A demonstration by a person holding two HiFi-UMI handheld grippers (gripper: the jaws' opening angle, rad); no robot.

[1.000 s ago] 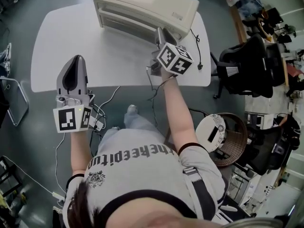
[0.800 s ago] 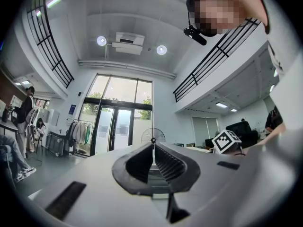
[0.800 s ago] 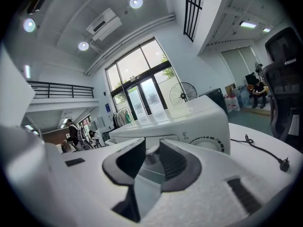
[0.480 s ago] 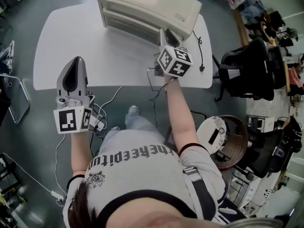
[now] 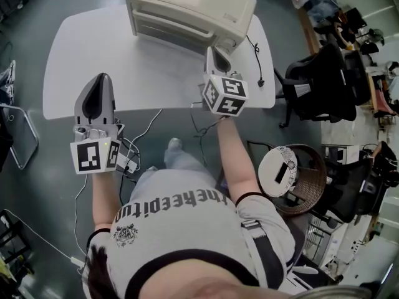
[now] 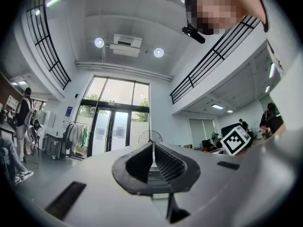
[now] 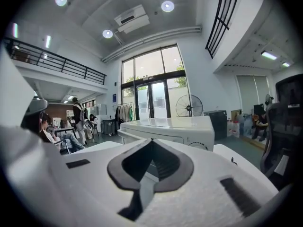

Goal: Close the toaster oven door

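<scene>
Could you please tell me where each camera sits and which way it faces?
Head view: worn by the person, steeply down at the table, toaster oven, both arms, left gripper and right gripper.
Left gripper view: on that gripper, along its shut jaws toward glass doors; the person's head above.
Right gripper view: on that gripper, along its shut jaws at the toaster oven.
Shared: head and right gripper views show the toaster oven.
</scene>
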